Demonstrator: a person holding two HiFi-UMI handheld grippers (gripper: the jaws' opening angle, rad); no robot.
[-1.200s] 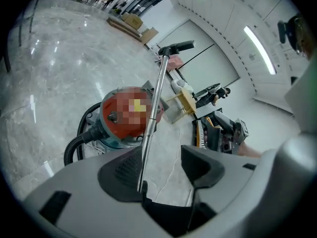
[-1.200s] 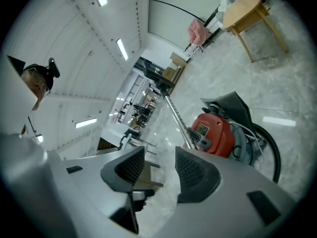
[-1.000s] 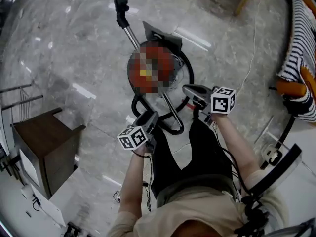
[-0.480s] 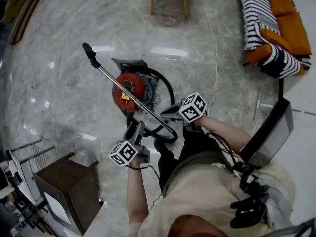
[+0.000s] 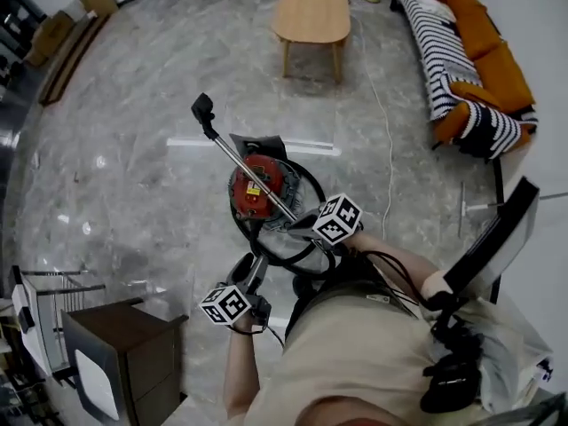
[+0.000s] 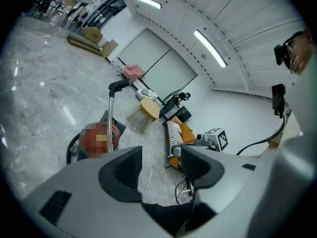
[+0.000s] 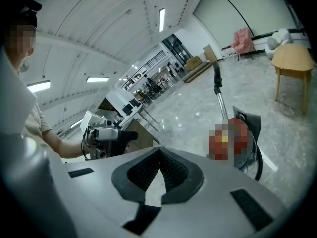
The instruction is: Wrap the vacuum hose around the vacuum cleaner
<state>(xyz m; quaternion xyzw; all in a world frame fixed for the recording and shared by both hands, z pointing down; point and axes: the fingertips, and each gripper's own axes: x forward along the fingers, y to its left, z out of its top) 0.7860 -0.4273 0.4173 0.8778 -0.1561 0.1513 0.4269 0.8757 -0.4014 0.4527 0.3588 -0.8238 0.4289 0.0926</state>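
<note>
Red canister: the vacuum cleaner [image 5: 257, 189] is a round, glossy red drum on a dark base. It stands on the floor just ahead of me, with a flat dark grey piece [image 5: 259, 145] jutting out behind it.
Black hose: the hose [image 5: 317, 189] is a dull black tube. It curves close round the drum's right side and runs on into a loose loop on the floor between the drum and me.
Metal wand: a straight, shiny steel wand [image 5: 240, 160] slants across the top of the drum and ends up-left in a black plastic grip [image 5: 203, 112]. Its lower end runs in by my right tool, and I cannot tell whether they touch.
Left gripper: my left gripper [image 5: 256, 264], smooth pale grey plastic, hangs in the air near the hose loop. Its jaws, faced in black with a fine ribbed pattern, stand apart with only floor showing between them.
Right gripper: my right gripper [image 5: 300, 224] hangs over the near edge of the drum. Its cross-hatched black jaws meet at the tips and hold nothing.
Floor: polished grey marble [image 5: 115, 167], veined, with pale streaks of reflected light.
Coffee table: light wood [image 5: 311, 11], with an oval top on slim legs, well beyond the vacuum.
Sofa: orange cushions [image 5: 484, 25] under a black-and-white striped throw [image 5: 435, 51], at the far right.
Cable: a thin white line [image 5: 383, 122] trails across the marble.
Cabinet: a boxy, dark brown cabinet [image 5: 115, 344] stands low at my left.
</note>
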